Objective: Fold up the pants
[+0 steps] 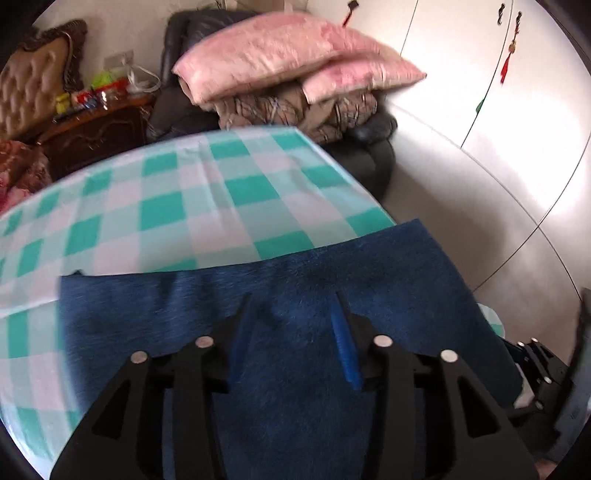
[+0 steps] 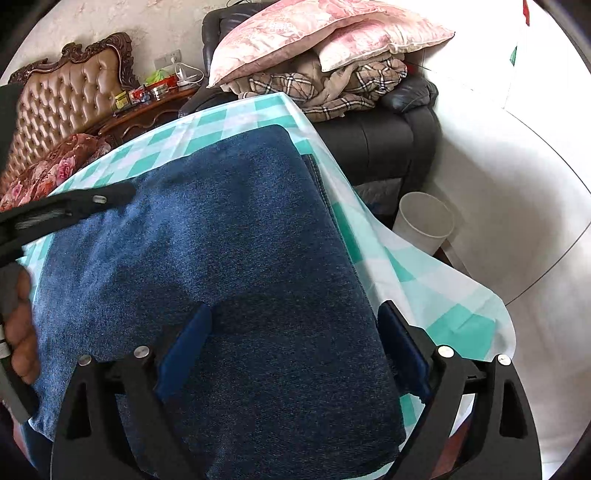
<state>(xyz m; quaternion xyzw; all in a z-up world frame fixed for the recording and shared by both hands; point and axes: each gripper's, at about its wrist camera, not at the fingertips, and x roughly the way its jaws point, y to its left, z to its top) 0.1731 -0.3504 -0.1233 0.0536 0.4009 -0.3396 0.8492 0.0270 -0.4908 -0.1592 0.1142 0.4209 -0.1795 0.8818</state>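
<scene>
Both tools, left (image 1: 295, 314) and right (image 2: 295, 332), gape over folded pants (image 2: 221, 240).

Pants (image 2: 229, 236) dk blue denim; cloth (image 1: 192, 192) teal/white check; pillows (image 2: 314, 33) pink, prob. floral.

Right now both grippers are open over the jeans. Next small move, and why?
Probably lower the right gripper and press the folded jeans flat. They already lie doubled on the checked cloth, both grippers are open and hold nothing, and the top layer looks puffy. The left gripper hovers over the same fabric, so it could steady the other end.
</scene>
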